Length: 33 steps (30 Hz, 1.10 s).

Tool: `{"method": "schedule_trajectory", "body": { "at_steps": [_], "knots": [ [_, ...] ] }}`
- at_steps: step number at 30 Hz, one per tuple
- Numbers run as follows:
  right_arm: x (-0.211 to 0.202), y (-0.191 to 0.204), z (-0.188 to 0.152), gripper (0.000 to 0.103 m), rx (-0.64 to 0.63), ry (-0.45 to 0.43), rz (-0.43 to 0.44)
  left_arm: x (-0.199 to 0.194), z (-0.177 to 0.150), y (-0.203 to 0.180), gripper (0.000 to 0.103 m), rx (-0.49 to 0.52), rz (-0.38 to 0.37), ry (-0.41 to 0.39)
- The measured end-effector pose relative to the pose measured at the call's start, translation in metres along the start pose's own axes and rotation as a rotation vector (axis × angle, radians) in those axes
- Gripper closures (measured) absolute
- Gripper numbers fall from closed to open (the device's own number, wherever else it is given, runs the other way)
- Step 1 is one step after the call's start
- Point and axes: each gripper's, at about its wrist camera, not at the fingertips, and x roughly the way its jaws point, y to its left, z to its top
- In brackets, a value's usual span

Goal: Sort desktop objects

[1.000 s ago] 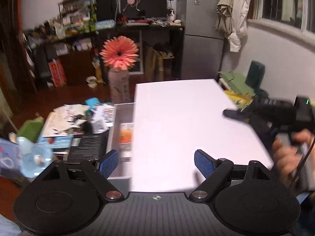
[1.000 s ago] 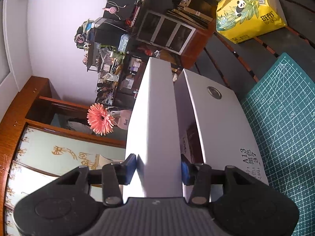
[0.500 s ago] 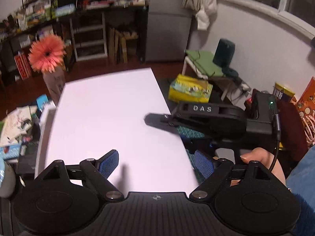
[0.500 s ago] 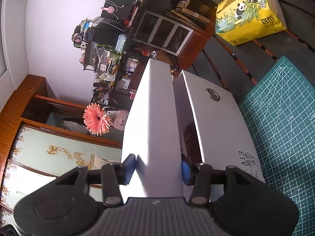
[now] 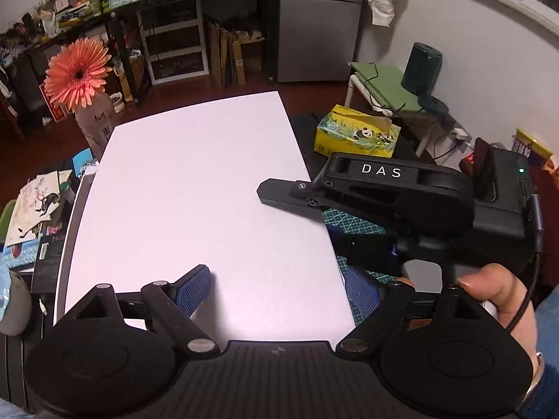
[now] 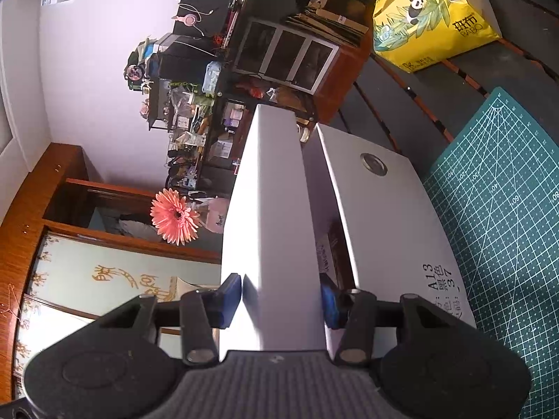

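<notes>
White box lid (image 5: 195, 188): flat, matte, rectangular card, fills most of the left wrist view, lying over the white box (image 6: 387, 216) with its rim wall gripped at the near right edge. Box: same smooth card, round metal eyelet and printed black characters on its side wall, standing on the green cutting mat (image 6: 503, 188) with its white grid lines. Right gripper (image 6: 281, 296): black plastic, ribbed blue pads, jaws at mid width and pressed on either face of the lid's rim wall; a hand (image 5: 496, 293) holds its handle. Left gripper (image 5: 279, 288): jaws spread wide, nothing between them, hanging above the lid's near edge. Yellow tissue pack (image 5: 356, 136), soft crinkled plastic with panda print, sits well beyond the lid. Orange gerbera flower (image 5: 78, 73) stands in a pale bottle at the far left corner.
</notes>
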Motion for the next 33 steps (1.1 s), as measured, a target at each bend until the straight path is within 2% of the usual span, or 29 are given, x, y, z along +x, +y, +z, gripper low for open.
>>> {"method": "schedule_trajectory", "body": {
  "at_steps": [11,19,24,33],
  "knots": [
    [0.001,0.004,0.0,0.057,-0.03,0.009,-0.014,0.011,0.003,-0.013,0.016,0.005,0.095,-0.01],
    [0.0,0.001,0.002,0.057,-0.02,0.015,-0.001,0.01,0.008,-0.016,0.016,-0.027,0.074,0.003],
    [-0.001,-0.001,0.003,0.057,-0.007,0.022,0.012,0.016,0.008,-0.016,0.015,0.0,0.126,0.0],
    [-0.004,-0.003,0.005,0.057,0.004,0.029,0.008,0.02,0.009,-0.017,0.013,0.004,0.15,0.008]
  ]
}}
